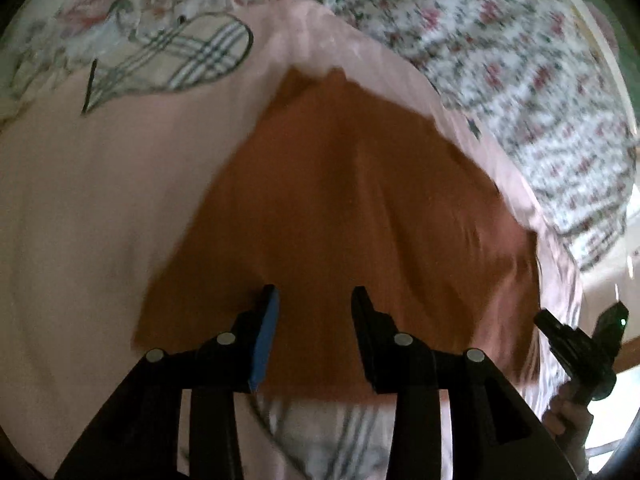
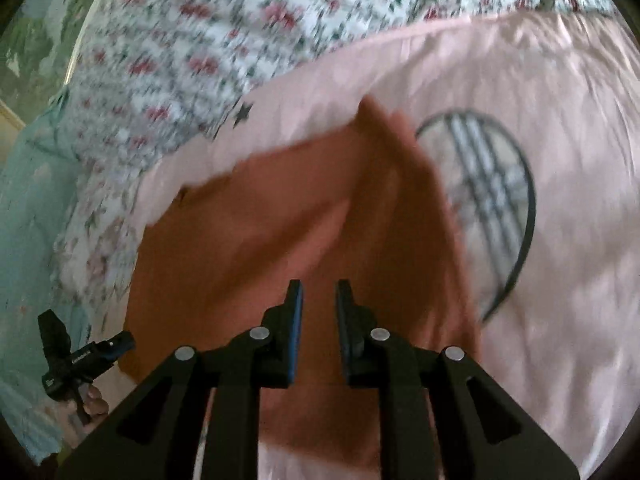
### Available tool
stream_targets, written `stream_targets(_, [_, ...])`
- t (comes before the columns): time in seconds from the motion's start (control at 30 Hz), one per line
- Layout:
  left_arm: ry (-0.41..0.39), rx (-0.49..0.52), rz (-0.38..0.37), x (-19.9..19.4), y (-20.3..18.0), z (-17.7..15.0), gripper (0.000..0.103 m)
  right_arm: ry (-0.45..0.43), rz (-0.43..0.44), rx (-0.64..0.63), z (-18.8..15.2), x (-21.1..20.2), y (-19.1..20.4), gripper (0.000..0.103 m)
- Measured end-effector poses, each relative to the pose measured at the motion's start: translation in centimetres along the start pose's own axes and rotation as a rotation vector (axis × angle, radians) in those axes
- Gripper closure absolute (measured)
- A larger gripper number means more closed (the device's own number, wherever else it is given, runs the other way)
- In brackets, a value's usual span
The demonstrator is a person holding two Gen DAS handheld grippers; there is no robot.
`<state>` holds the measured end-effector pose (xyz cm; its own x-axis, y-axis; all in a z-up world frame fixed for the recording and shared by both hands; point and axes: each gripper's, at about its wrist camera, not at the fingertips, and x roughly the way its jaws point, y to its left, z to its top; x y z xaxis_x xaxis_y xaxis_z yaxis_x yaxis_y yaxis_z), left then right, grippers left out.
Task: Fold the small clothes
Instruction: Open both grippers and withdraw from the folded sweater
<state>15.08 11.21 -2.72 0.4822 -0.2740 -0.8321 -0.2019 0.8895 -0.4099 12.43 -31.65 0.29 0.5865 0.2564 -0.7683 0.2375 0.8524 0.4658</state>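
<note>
Orange cloth [image 1: 340,208] lies on pink sheet [image 1: 80,220] of bed, center, far corner peaked up, blurred. L gripper [image 1: 314,300] above near edge of cloth, fingers apart, nothing btwn. R gripper [image 2: 318,292] over cloth too, fingers apart w/ narrower gap. Floral blanket [image 2: 200,40] at far side.

One orange cloth [image 1: 340,216] — two tongs [image 1: 314,300] — one pink sheet [image 1: 100,200].
</note>
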Motion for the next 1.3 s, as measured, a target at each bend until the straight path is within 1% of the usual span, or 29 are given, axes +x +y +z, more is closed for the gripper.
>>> stream_targets(0.03, [0.012, 0.003, -0.012, -0.4, -0.2, -1.1, 0.063, 0.011, 0.002, 0.005, -1.0, 0.0, 0.2, 0.082])
stream_targets(0.1, [0.026, 0.011, -0.023, -1.2, -0.1, -2.9, 0.062, 0.029, 0.008, 0.020, -2.6, -0.2, 0.4, 0.074])
stream_targets(0.17, [0.039, 0.015, -0.034, -1.9, 0.1, -4.7, 0.060, 0.041, 0.008, 0.027, -4.2, -0.4, 0.7, 0.071])
stream_targets(0.23, [0.059, 0.009, -0.046, -2.0, 0.2, -6.0, 0.059, 0.061, -0.001, 0.024, -5.4, -0.5, 1.2, 0.071])
stream_targets(0.3, [0.071, 0.001, -0.059, -1.9, 0.3, -6.4, 0.057, 0.072, -0.005, 0.025, -6.4, -0.7, 1.6, 0.071])
stream_targets(0.4, [0.072, -0.016, -0.066, -2.3, 0.7, -7.2, 0.050, 0.088, -0.007, 0.025, -7.1, -0.7, 2.1, 0.070])
stream_targets(0.53, [0.071, -0.069, -0.092, -1.7, 0.9, -7.1, 0.043, 0.099, 0.002, 0.011, -7.3, -0.8, 2.8, 0.069])
stream_targets(0.63, [0.072, -0.090, -0.093, -0.8, 0.9, -6.6, 0.043, 0.090, 0.007, 0.000, -7.2, -1.0, 3.3, 0.065])
stream_targets(0.7, [0.067, -0.124, -0.094, -0.2, 1.2, -6.2, 0.042, 0.097, 0.013, -0.004, -7.0, -0.9, 3.3, 0.063])
stream_targets(0.77, [0.054, -0.176, -0.107, 0.3, 1.8, -5.7, 0.042, 0.109, 0.017, -0.012, -6.7, -0.8, 3.4, 0.063])
stream_targets(0.87, [0.034, -0.227, -0.116, 0.9, 2.3, -4.8, 0.041, 0.110, 0.020, -0.013, -6.2, -1.0, 3.2, 0.063])
stream_targets(1.07, [-0.039, -0.310, -0.093, 1.8, 3.8, -2.2, 0.041, 0.123, 0.029, -0.009, -5.1, -0.6, 2.7, 0.061])
stream_targets(1.13, [-0.068, -0.326, -0.073, 2.0, 4.0, -1.3, 0.045, 0.128, 0.031, -0.008, -4.8, -0.5, 2.5, 0.060])
stream_targets(1.17, [-0.078, -0.322, -0.056, 2.2, 4.0, -0.8, 0.046, 0.131, 0.034, -0.006, -4.6, -0.4, 2.2, 0.059])
stream_targets(1.2, [-0.090, -0.306, -0.034, 2.4, 3.8, -0.2, 0.050, 0.134, 0.035, -0.004, -4.5, -0.3, 2.1, 0.059])
stream_targets(1.23, [-0.098, -0.290, -0.014, 2.5, 3.5, 0.2, 0.058, 0.139, 0.035, -0.001, -4.3, -0.1, 1.8, 0.059])
stream_targets(1.27, [-0.104, -0.270, 0.004, 2.8, 3.3, 0.8, 0.063, 0.142, 0.036, 0.001, -4.2, 0.1, 1.6, 0.059])
stream_targets(1.3, [-0.105, -0.261, 0.010, 3.0, 3.3, 1.3, 0.076, 0.145, 0.036, 0.004, -4.0, 0.2, 1.4, 0.059])
